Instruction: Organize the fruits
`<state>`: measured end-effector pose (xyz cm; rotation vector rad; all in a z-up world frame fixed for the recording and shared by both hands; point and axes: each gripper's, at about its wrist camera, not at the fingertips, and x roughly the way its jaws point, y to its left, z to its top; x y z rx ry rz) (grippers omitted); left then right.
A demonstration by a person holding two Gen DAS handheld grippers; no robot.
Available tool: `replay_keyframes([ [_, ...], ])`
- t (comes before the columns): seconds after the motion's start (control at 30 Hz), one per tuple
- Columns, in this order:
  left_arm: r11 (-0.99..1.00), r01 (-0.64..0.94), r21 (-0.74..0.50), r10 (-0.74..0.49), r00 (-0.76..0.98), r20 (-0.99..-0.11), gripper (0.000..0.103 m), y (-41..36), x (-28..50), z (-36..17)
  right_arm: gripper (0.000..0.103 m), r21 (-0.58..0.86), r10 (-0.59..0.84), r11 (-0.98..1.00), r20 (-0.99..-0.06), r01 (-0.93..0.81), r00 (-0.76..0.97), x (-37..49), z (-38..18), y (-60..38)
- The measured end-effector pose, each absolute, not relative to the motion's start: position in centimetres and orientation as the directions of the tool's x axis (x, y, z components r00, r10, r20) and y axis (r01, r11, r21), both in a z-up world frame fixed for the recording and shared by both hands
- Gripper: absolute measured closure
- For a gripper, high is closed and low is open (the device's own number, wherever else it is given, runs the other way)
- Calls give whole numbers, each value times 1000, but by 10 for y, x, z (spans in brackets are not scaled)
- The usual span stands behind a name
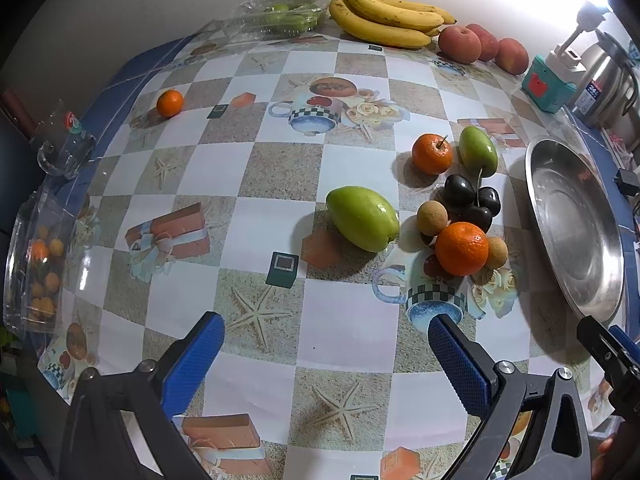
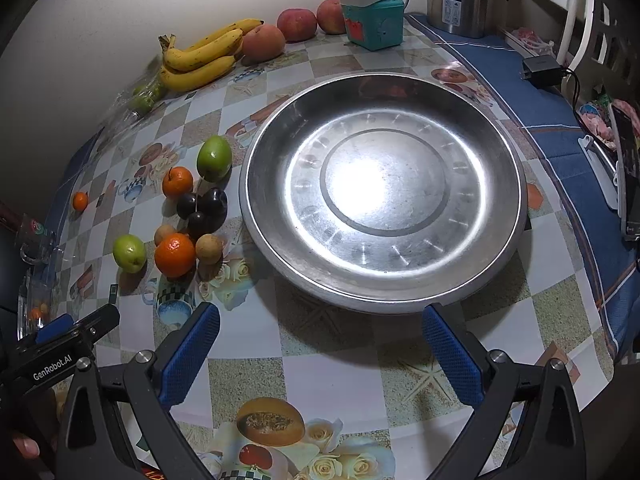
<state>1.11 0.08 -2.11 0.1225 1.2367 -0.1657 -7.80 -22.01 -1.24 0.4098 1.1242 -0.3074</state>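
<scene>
Left wrist view: my left gripper (image 1: pixel 326 354) hovers low over the desk (image 1: pixel 280 168) with its jaws wide and nothing between them. The loose fruit sits toward two o'clock from it: a big green fruit (image 1: pixel 362 223) lies alone, and just past it, toward three o'clock, is a tight cluster with an orange (image 1: pixel 461 248) in front, two brown longans (image 1: pixel 431 218) touching it, dark plums (image 1: pixel 460 191) behind, then a second orange with a stem (image 1: pixel 431 153) and a smaller green fruit (image 1: pixel 477 151). A lone small orange (image 1: pixel 169 103) sits far off at ten o'clock. Bananas (image 1: pixel 384 16) and peaches (image 1: pixel 460 45) line the wall at twelve o'clock. The steel dish (image 1: pixel 576 224) is at the three o'clock edge, empty as far as I see.

Right wrist view: my right gripper (image 2: pixel 320 352) also has its jaws wide and empty, pointed at the steel dish (image 2: pixel 400 296), which fills twelve o'clock with nothing in it. The fruit cluster (image 2: pixel 188 220) lies at ten o'clock, just beside the rim.

My worry is the cluster: everything touches, so closing on the front orange could nudge the round longans and plums rolling, possibly off the desk edge. The glossy cloth will not slow them. Both grippers are close together, so reaching for the same fruit risks a clash.
</scene>
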Motion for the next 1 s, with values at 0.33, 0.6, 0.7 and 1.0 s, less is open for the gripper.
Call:
replay_keyframes([
  [0.33,982,188,2,-58,312,-948,0,4,12,-23,2,161,-32,885,-915,437,402,-78,-13,-220],
  [0.6,982,187,3,-56,309,-949,0,3,12,-24,2,158,-32,886,-916,435,399,-78,-15,-219],
  [0.7,982,187,4,-55,309,-950,0,2,12,-24,2,158,-32,887,-917,435,399,-78,-15,-219],
  [1.0,982,187,3,-56,308,-950,0,3,12,-25,2,158,-32,886,-917,435,397,-78,-16,-220],
])
